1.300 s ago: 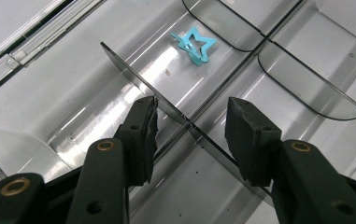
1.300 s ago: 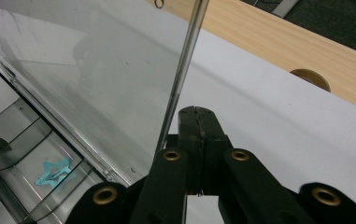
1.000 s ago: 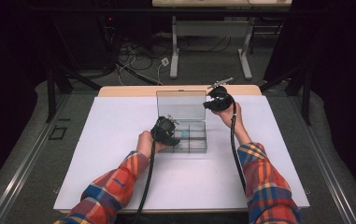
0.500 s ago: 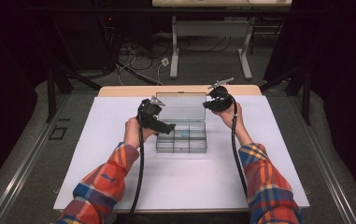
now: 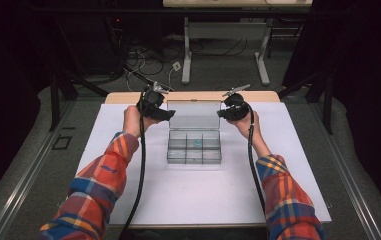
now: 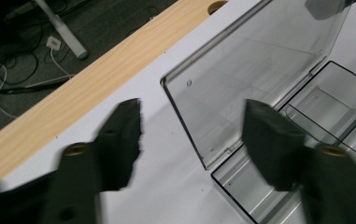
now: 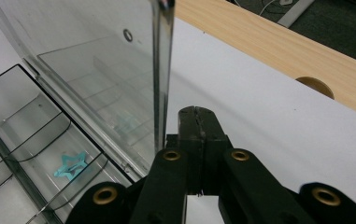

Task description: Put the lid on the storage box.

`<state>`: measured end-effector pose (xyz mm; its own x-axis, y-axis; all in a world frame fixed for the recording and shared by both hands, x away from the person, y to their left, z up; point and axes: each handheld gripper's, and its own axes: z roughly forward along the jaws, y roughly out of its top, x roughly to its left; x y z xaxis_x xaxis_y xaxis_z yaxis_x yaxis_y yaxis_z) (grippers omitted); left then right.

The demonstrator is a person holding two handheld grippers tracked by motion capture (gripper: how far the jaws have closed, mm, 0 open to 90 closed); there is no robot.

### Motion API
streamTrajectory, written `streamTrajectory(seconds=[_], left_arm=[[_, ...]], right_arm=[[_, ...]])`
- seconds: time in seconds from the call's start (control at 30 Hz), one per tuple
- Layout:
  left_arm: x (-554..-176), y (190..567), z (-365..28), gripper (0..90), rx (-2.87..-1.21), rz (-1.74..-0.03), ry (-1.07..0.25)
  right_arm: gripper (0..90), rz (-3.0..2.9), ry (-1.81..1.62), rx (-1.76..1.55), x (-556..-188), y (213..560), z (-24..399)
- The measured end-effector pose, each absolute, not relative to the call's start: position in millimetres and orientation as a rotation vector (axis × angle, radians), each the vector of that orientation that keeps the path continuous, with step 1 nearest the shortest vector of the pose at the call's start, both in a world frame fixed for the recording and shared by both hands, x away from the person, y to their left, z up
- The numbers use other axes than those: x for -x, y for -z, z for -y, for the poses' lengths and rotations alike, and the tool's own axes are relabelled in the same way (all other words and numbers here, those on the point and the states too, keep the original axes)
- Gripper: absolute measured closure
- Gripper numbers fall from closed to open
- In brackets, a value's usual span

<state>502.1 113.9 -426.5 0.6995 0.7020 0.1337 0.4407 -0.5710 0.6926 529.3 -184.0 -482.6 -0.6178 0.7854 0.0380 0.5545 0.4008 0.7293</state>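
Note:
A clear plastic compartment box (image 5: 194, 152) sits mid-table with its lid (image 5: 194, 115) standing upright. A small teal star (image 5: 197, 143) lies in one compartment, and shows through the plastic as the star (image 7: 70, 165). My left gripper (image 5: 153, 105) is held up beside the lid's left edge. Its jaws have just been closing but stand apart, open, with nothing between the left gripper (image 6: 194, 135) fingers. My right gripper (image 5: 233, 107) is shut with nothing in it. The right gripper (image 7: 196, 112) tip sits right beside the lid's edge (image 7: 161, 70); I cannot tell if they touch.
A white sheet (image 5: 203, 195) covers the table, with a bare wooden strip (image 5: 128, 96) along the far edge and a round hole (image 7: 315, 86) in it. Cables and table legs (image 5: 185, 55) lie on the floor beyond. Both grippers trail black cables over the sheet.
The left gripper has lifted off the box's compartments and moved left and away, up beside the lid's left edge. The right gripper has kept still.

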Motion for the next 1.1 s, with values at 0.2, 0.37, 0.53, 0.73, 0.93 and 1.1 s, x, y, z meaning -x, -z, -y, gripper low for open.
streamTrajectory(seconds=[0.2,0.37,0.53,0.73,0.93,1.1], left_arm=[[-510.8,424.3,-108.1,59.6,-2.285,-0.825,-0.557],[-513.4,424.9,-106.3,66.4,-2.322,-0.778,-0.562],[-511.5,424.0,-109.5,69.5,-2.316,-0.751,-0.557],[-509.1,421.6,-110.8,70.7,-2.337,-0.738,-0.529],[-506.1,418.7,-112.5,72.5,-2.353,-0.732,-0.496],[-504.7,417.2,-112.8,73.1,-2.366,-0.725,-0.482]], right_arm=[[90.0,-2.350,-1.039,-1.159,-527.9,482.1,183.7],[90.0,-2.340,-1.043,-1.156,-525.5,480.4,185.6],[86.8,-2.345,-1.038,-1.152,-520.1,475.3,193.0],[74.7,-2.381,-0.991,-1.113,-506.6,460.8,200.6],[61.7,-2.441,-0.965,-1.043,-494.6,442.3,196.6],[62.6,-2.421,-0.990,-1.041,-495.2,427.8,186.4]])
